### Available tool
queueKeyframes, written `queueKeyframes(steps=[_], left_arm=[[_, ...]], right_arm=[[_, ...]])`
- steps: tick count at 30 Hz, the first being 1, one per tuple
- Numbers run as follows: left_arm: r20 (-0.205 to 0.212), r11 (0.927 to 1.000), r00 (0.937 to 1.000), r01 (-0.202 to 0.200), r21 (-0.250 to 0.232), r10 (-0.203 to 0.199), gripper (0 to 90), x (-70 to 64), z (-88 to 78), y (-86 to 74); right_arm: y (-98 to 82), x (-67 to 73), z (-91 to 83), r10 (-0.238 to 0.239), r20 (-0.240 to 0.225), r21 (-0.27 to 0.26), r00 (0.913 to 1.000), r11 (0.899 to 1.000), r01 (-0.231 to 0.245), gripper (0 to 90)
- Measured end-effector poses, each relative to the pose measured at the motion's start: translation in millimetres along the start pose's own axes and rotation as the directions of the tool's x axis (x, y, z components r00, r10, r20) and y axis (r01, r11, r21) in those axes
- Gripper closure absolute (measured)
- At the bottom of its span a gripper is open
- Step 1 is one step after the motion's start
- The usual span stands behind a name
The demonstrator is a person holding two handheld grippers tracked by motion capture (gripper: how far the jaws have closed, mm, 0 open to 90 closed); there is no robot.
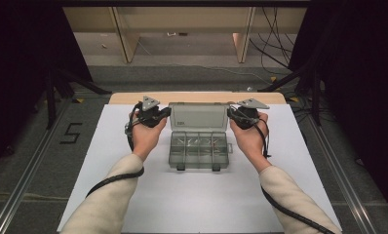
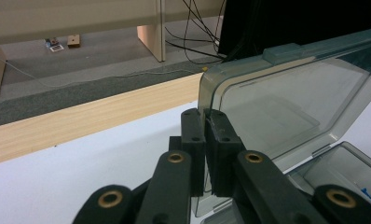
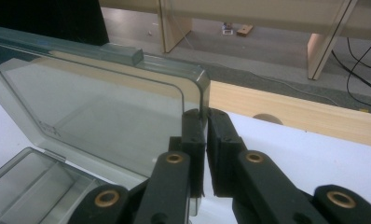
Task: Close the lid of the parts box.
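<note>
In the high view, a clear plastic compartment box [image 1: 199,150] sits at the centre of the frame on the white table sheet [image 1: 182,204], its lid [image 1: 198,117] raised upright behind the tray. The left gripper [image 1: 166,112] meets the lid's left edge and the right gripper [image 1: 229,112] its right edge, each held by a hand with a cream sleeve coming up from the bottom.

In the left gripper view, the black jaws at lower centre are clamped on the lid's [image 2: 286,102] side edge; the lid fills the right half.

In the right gripper view, the jaws at lower centre pinch the lid's [image 3: 104,112] edge below its corner; the tray [image 3: 30,182] lies lower left.
</note>
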State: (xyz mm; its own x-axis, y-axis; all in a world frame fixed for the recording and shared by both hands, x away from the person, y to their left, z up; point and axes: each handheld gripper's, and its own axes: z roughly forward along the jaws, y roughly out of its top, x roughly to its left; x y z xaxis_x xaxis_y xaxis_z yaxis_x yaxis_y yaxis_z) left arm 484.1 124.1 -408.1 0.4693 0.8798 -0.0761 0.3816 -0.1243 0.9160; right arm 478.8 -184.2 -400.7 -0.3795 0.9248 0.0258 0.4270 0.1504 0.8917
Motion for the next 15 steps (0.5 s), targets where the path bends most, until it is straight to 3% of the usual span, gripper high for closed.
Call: queueKeyframes(steps=[15], left_arm=[[0.0,0.9995,0.9998,-0.018,-0.028,0.018,86.3,-5.4,-9.0,-8.1]], right_arm=[[-7.9,3.5,-9.2,-0.011,-0.005,-0.025,0.9999,1.0,0.011,86.5]])
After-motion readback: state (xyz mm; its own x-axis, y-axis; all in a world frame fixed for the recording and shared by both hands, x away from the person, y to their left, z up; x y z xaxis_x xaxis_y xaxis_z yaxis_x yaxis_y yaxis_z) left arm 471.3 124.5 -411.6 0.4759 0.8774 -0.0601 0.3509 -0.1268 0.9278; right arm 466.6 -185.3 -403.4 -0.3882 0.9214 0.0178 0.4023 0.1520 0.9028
